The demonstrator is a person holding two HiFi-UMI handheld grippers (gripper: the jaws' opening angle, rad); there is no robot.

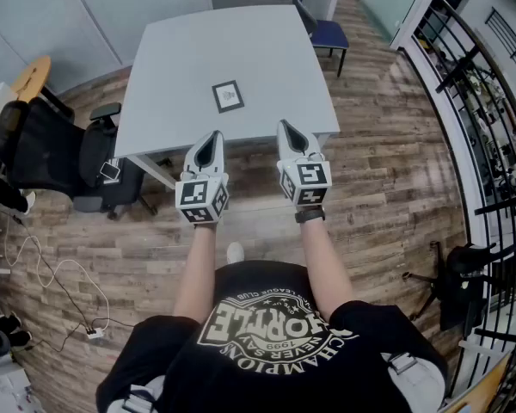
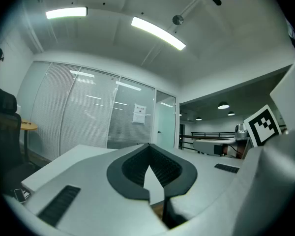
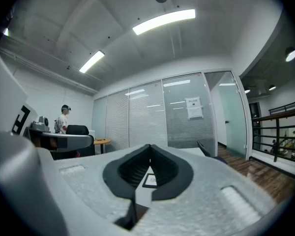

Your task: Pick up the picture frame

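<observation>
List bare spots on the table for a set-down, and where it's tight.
The table is bare apart from the picture frame lying midway across its near half. Free: the whole far half, and the strips left and right of the frame. Tight: the black office chair crowds the near-left corner, the blue chair the far-right one.

Wood-plank floor [image 1: 396, 188] is running through the whole room; a pale grey table [image 1: 267, 50] is sitting in the middle of it, with a blue chair [image 1: 328, 33] parking by its far right corner and a black office chair [image 1: 95, 157] lounging off its left side; a small round wooden table [image 1: 33, 77] is poking in at the left edge; a black railing [image 1: 490, 101] is curving along the right; white cables [image 1: 47, 269] are trailing over the floor lower left; glass walls with blinds [image 2: 88, 114] are closing off the far end, a paper notice [image 3: 193, 107] hanging on one pane; long strip lights [image 3: 164, 18] are glowing on the ceiling.
</observation>
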